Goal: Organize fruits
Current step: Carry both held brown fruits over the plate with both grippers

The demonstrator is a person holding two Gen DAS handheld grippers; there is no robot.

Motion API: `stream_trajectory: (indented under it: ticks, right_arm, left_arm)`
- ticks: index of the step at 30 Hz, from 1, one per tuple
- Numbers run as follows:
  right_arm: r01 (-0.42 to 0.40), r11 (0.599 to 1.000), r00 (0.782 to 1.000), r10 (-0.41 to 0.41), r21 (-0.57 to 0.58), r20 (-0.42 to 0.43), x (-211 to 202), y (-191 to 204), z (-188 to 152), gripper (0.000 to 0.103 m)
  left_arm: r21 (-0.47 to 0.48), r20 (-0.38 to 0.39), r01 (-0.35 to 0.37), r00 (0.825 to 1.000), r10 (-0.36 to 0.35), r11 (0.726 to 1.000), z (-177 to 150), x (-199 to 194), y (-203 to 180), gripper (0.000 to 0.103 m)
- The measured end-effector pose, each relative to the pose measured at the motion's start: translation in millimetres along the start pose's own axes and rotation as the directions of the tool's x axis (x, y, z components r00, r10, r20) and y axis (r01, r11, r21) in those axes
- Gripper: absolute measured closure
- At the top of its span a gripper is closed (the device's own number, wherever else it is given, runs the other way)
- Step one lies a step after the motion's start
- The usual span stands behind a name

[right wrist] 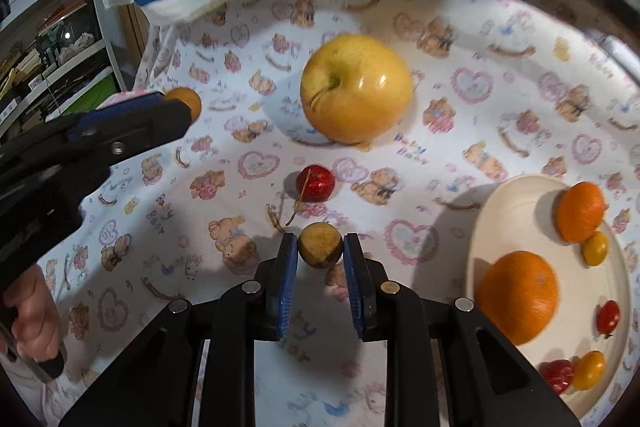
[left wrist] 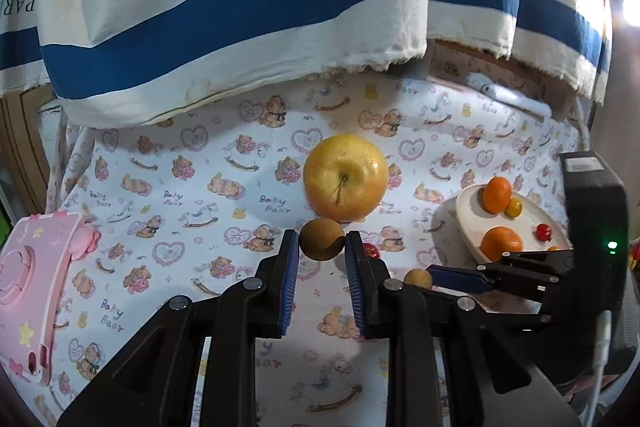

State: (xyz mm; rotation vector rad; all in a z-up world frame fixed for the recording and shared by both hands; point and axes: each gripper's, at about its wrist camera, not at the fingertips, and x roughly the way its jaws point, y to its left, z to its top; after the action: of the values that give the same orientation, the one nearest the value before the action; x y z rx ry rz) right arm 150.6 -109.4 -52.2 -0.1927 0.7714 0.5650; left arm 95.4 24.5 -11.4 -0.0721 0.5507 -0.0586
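Note:
My left gripper (left wrist: 322, 255) is shut on a small brown round fruit (left wrist: 321, 239), just in front of a big yellow apple (left wrist: 346, 183). My right gripper (right wrist: 320, 253) is shut on a second small brown fruit (right wrist: 320, 245). A red cherry (right wrist: 315, 183) lies on the cloth between that fruit and the apple (right wrist: 356, 89). The cream plate (right wrist: 500, 223) at the right holds two oranges (right wrist: 520, 297), small yellow and red tomatoes and a strawberry (right wrist: 557, 375). The right gripper also shows in the left wrist view (left wrist: 460, 277), the left gripper in the right wrist view (right wrist: 160, 115).
A bear-print cloth (left wrist: 180, 211) covers the table. A striped "PARIS" fabric (left wrist: 240, 7) hangs over the back. A pink tablet case (left wrist: 36, 291) lies at the left. Shelves (right wrist: 52, 39) stand beyond the left edge.

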Motion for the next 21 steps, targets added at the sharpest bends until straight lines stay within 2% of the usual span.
stream_trajectory:
  ticks: [3,6,9,14,18,21]
  right_arm:
    - [-0.009,1.0,0.998,0.008,0.015,0.067,-20.0,-5.8,-2.7,0.079]
    - [-0.025,0.998,0.986,0.016,0.052,0.166,-47.0,-12.7,-7.1,0.079]
    - [0.003,0.998,0.964,-0.019,0.059,0.265,-74.3,-15.1,-12.2,0.079]
    - [0.033,0.996,0.926,-0.064,0.088,0.371,-105.6,-27.8,-25.2,0.079]
    - [0.094,0.983,0.871,-0.157,0.156,0.466,-129.9,-47.5,-45.8,0.079]
    - [0.106,0.98,0.871,-0.174,0.169,0.459,-145.8,-65.7,-53.6,0.079]
  left_arm:
    - [0.018,0.032,0.01,0.999,-0.01,1.0,0.1,-7.1,-4.3,0.08]
    - [0.013,0.022,0.074,0.997,-0.074,0.997,1.1,-7.3,-6.4,0.08]
    - [0.032,0.047,0.086,0.995,-0.087,0.996,0.4,-11.5,-11.9,0.08]
    - [0.034,0.127,0.124,0.984,-0.128,0.992,-2.5,-22.0,-14.3,0.08]
    - [0.04,0.149,0.098,0.984,-0.103,0.994,-3.6,-24.3,-15.7,0.081]
    - [0.029,0.174,0.111,0.978,-0.115,0.993,-0.2,-32.1,-12.0,0.081]
